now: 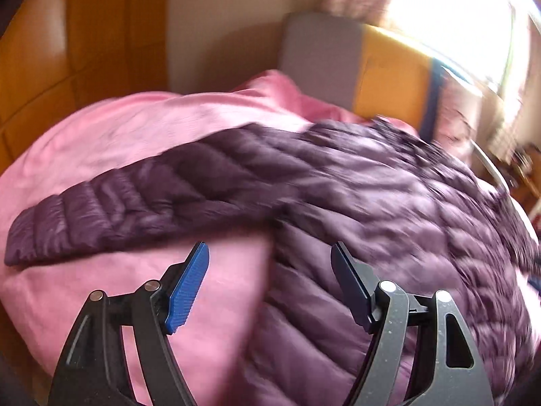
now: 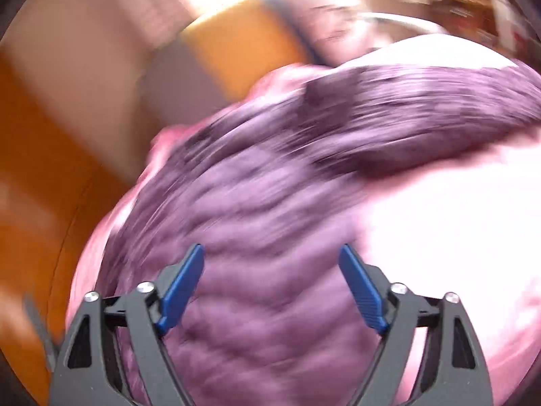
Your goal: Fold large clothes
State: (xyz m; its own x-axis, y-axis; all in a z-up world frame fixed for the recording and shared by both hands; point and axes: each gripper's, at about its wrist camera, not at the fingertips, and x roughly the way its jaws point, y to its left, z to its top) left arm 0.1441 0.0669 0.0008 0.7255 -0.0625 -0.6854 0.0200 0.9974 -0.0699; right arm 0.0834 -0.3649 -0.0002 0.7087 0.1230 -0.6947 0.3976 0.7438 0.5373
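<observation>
A dark purple quilted puffer jacket (image 1: 355, 196) lies spread on a pink bedcover (image 1: 118, 128). One sleeve (image 1: 101, 216) stretches out to the left. My left gripper (image 1: 270, 253) is open and empty, above the jacket's left side edge near the armpit. In the blurred right wrist view the jacket (image 2: 270, 203) fills the middle, with its other sleeve (image 2: 422, 111) reaching to the right. My right gripper (image 2: 272, 253) is open and empty above the jacket's body.
A grey and orange headboard (image 1: 338, 54) stands behind the bed, with a bright curtained window (image 1: 456, 17) at the right. Orange wooden panelling (image 1: 67, 50) runs along the left. The pink cover (image 2: 439, 237) shows to the right of the jacket.
</observation>
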